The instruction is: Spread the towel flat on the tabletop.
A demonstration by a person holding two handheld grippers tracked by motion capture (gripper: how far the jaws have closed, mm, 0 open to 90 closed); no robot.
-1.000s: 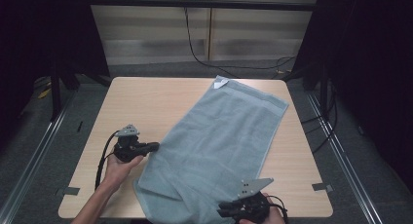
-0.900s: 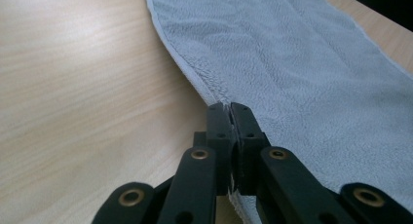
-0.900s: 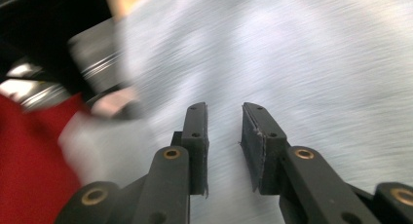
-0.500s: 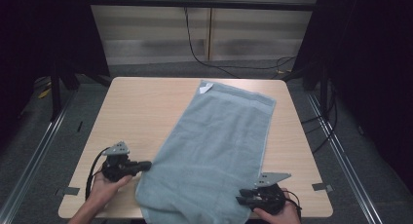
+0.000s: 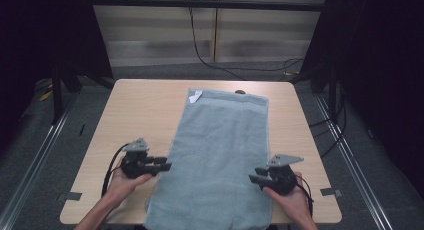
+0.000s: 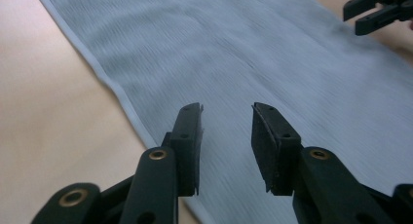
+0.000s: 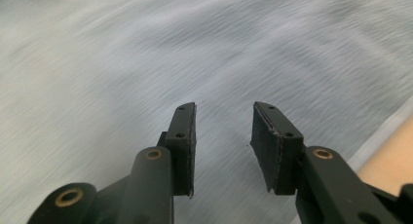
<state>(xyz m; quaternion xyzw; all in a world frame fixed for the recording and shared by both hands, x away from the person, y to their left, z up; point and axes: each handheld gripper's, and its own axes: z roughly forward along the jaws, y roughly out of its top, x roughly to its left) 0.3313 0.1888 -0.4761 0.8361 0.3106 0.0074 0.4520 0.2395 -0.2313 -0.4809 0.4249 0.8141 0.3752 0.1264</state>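
A light blue-grey towel point(image 5: 220, 155) lies flat and lengthwise on the wooden table point(image 5: 140, 110), its near end hanging over the front edge. A white label point(image 5: 196, 95) sits at its far left corner. My left gripper point(image 5: 164, 165) rests at the towel's left edge, jaws open and empty, pointing across the towel point(image 6: 272, 63). My right gripper point(image 5: 253, 177) is at the towel's right edge, also open with nothing between its jaws, hovering over the cloth point(image 7: 195, 53). In the left gripper view the right gripper point(image 6: 377, 12) shows at the far top right.
Bare tabletop point(image 6: 44, 117) lies left of the towel, and a strip of table point(image 7: 389, 151) shows at the right. Black cables point(image 5: 200, 45) run along the floor behind the table. Tape marks point(image 5: 72, 195) sit at the table's front corners.
The towel has swung from a diagonal lie to straight along the table. Both grippers have let go of its edges and now stand open beside it, with the hands drawn toward the front.
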